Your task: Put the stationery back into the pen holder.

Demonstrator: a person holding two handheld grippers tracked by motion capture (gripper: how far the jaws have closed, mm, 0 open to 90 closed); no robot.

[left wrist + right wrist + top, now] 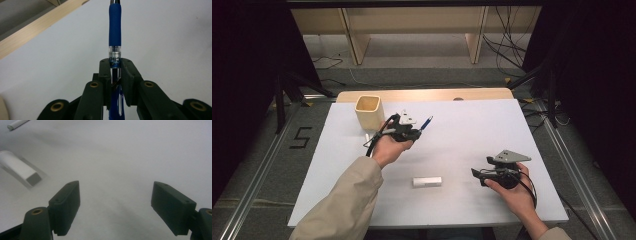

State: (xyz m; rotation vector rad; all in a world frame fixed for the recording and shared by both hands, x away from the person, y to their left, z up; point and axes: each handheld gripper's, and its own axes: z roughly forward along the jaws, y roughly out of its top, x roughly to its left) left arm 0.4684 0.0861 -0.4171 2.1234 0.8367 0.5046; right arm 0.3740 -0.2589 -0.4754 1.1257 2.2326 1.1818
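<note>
Left gripper (115, 72) pinches our blue pen (115, 27) near its rear end; it could pivot and miss the cup (369, 111) by the far-left corner. Right gripper (116, 207) is spread, empty.

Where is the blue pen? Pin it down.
In the high view the blue pen sits clamped in the left claw, lifted over the white table just right of the wooden cup.

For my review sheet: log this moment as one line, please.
left gripper: shut on blue pen, held above the table beside beige cup | right gripper: open, holding nothing | white block: lying on white table
</note>
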